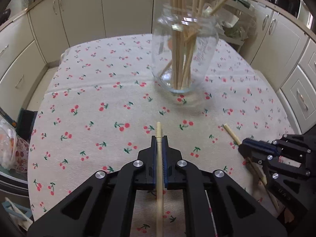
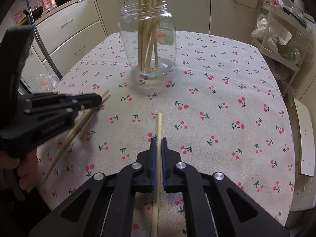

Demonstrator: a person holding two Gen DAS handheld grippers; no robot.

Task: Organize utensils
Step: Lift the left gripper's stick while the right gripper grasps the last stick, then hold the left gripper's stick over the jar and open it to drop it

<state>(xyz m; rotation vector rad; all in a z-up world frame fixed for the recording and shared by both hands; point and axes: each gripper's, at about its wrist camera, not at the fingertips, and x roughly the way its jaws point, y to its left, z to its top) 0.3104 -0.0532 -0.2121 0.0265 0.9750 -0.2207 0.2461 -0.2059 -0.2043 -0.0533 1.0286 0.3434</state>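
A clear glass jar [image 1: 183, 53] with several bamboo chopsticks standing in it sits on the cherry-print tablecloth [image 1: 110, 102]; it also shows in the right wrist view [image 2: 148, 43]. My left gripper [image 1: 159, 138] is shut on a bamboo chopstick [image 1: 159, 177] that runs forward between its fingers, short of the jar. It shows at the left of the right wrist view [image 2: 99, 98]. My right gripper [image 2: 157, 141] is shut on another chopstick [image 2: 158, 158]. It shows at the right of the left wrist view [image 1: 244, 147], with its chopstick [image 1: 232, 133] sticking out.
Cream kitchen cabinets [image 1: 83, 13] surround the table. A shelf rack with bags [image 2: 280, 39] stands at the back right. A plastic bag [image 1: 7, 146] sits off the table's left edge. A white board [image 2: 304, 138] leans by the table's right edge.
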